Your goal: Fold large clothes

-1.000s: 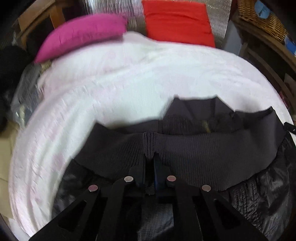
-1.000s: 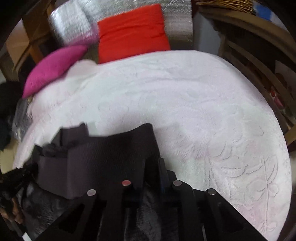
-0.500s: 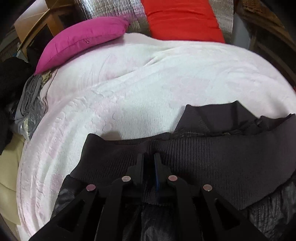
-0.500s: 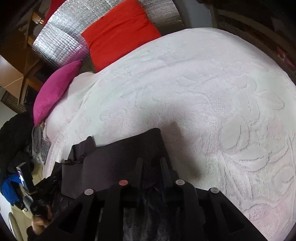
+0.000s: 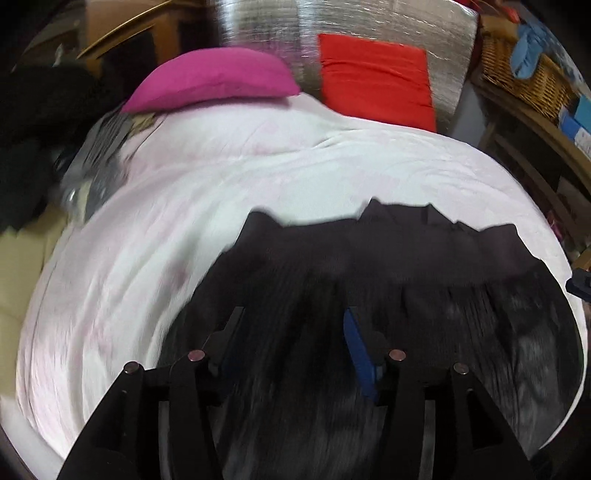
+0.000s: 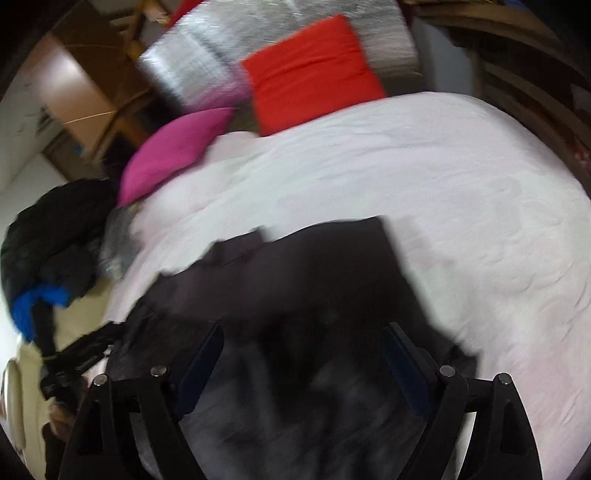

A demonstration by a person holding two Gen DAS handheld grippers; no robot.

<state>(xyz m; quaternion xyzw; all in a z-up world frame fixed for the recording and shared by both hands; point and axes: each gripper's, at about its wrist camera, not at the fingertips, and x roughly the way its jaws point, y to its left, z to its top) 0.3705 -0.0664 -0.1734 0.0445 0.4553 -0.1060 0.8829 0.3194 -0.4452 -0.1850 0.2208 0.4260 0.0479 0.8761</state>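
Observation:
A large dark jacket (image 5: 388,280) with a ribbed knit hem lies on the white bedspread (image 5: 229,192), near its front edge. It also shows in the right wrist view (image 6: 314,288). My left gripper (image 5: 293,321) is open, its fingers spread wide just above the jacket's hem, holding nothing. My right gripper (image 6: 304,343) is open too, fingers wide apart over the jacket's right end. Both views are motion-blurred.
A magenta pillow (image 5: 214,79) and a red cushion (image 5: 373,81) lie at the head of the bed against a silver quilted panel (image 5: 369,26). Dark clothes (image 6: 51,236) are piled to the left. A wicker basket (image 5: 524,81) and wooden shelves stand on the right.
Both grippers were shut on the jacket's ribbed hem; now both have opened and let it go. The jacket lies flatter on the bed and both cameras have pulled back.

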